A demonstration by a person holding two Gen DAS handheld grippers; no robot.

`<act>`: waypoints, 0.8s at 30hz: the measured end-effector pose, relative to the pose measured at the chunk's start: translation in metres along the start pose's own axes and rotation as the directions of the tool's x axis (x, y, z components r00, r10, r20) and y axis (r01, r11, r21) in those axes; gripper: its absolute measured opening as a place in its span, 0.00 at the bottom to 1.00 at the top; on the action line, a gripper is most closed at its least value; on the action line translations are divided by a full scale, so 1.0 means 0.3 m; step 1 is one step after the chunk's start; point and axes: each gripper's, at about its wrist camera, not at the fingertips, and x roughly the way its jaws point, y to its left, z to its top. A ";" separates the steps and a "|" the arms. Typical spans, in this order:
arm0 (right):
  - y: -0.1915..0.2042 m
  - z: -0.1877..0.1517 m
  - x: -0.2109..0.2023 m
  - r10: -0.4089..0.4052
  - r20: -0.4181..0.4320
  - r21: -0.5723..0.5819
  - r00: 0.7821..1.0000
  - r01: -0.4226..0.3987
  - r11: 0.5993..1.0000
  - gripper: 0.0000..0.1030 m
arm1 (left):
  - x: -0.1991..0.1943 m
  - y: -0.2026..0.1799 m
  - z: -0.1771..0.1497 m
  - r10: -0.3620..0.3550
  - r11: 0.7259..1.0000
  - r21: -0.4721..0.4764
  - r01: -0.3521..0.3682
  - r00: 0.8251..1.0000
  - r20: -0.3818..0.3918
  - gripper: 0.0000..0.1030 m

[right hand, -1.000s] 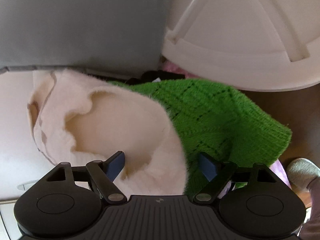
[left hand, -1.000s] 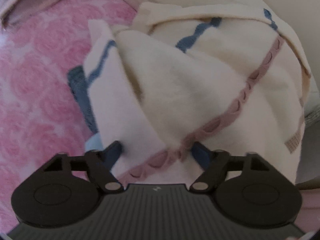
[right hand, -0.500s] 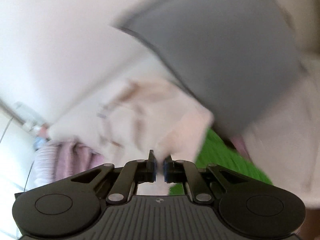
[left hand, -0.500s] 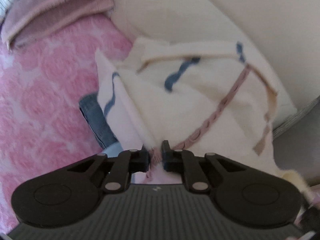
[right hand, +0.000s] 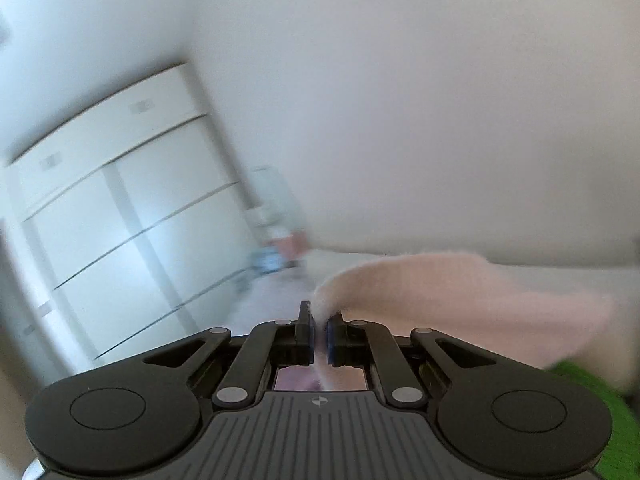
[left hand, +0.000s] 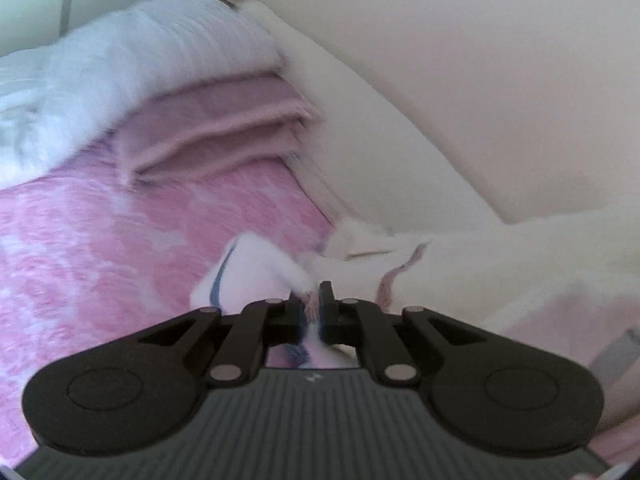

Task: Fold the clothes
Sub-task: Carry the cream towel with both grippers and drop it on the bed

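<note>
Cream garment (left hand: 460, 264) now hangs pinched in both our left gripper (left hand: 315, 304) and right gripper (right hand: 319, 326), lifted off the pink bed (left hand: 120, 248); probably ready to spread

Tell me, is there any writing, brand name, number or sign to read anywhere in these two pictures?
No readable words or numbers in either view.
Small pale emblem on the left gripper's ribbed grey body: a mark, not letters.
Small round cross mark on the right gripper's ribbed grey body: a symbol only.
Blurred items on the far shelf: too blurred to read.
</note>
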 end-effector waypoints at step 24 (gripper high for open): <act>1.558 -0.385 0.249 0.813 -0.277 0.249 0.513 -0.779 0.576 0.04 | -1.829 0.787 -0.314 0.543 0.836 -0.364 -0.410 0.715 0.440 0.04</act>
